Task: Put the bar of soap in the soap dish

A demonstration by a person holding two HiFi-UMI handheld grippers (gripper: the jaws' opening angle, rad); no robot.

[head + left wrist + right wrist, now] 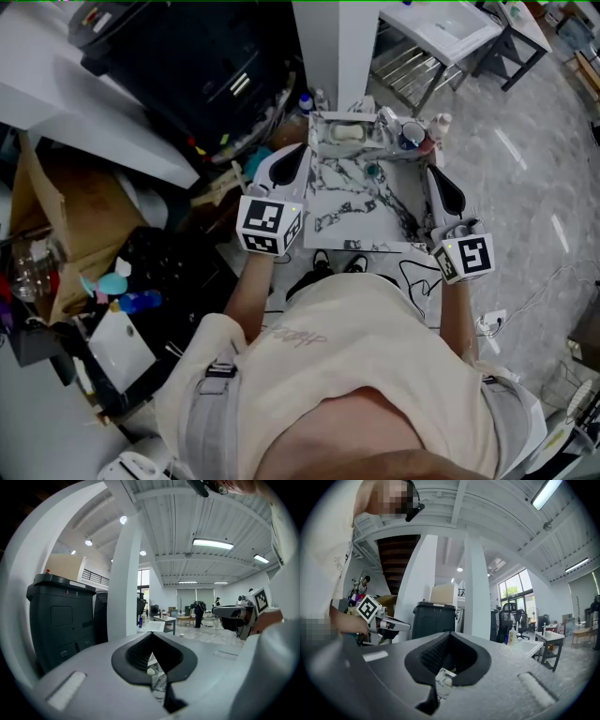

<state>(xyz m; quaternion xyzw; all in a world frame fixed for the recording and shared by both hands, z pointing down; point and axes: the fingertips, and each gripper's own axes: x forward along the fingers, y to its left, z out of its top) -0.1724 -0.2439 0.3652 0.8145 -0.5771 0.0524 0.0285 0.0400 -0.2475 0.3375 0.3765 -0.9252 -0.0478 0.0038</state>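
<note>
The bar of soap appears as a pale rounded lump lying in the white rectangular soap dish, at the far edge of the marble-patterned surface (it is small in the head view, so whether it sits fully inside I cannot tell). By that reading the placing looks done, and neither tool is working at it.

The left gripper hovers over the left edge of the surface with its fingers clenched together on nothing. The right gripper hangs at the right edge, well apart from the dish. Its fingers are likewise pressed together and empty. Both point roughly level towards the far end.

If the bar does need seating, the next move calls for one gripper to spread its fingers, reach forward past the middle of the surface and come down on the bar's narrow sides without knocking the containers crowded just beside the dish.

Count: two grippers, one bar, one dish and at least two small containers by it.
</note>
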